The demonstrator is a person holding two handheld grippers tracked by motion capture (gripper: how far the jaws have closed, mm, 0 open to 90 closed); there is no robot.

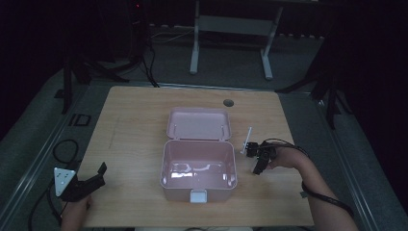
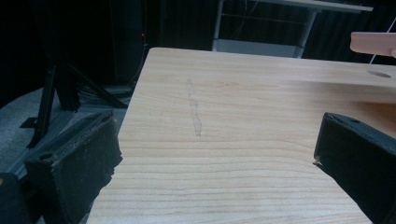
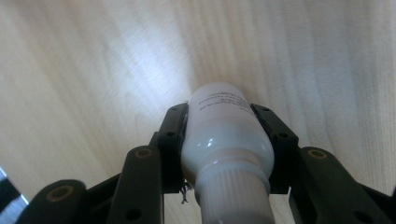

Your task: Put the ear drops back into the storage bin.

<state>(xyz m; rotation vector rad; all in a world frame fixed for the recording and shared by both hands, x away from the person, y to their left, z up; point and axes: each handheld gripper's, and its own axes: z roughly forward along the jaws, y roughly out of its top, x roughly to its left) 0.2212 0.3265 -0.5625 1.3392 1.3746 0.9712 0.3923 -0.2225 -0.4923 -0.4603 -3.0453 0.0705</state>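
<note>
1. The right gripper has its black jaws clamped on the body of a small white plastic bottle with a ribbed cap, held low over the light wooden table at three o'clock from the open pink plastic box.
2. The left gripper rests at the table's seven o'clock corner, jaws spread wide and empty.
3. The bottle looks light, rigid and glossy, so likely slippery; gripping the body just below the cap seems soundest.

Probably a dim lab: wooden table, trailing floor cables, metal stand frames behind
</note>
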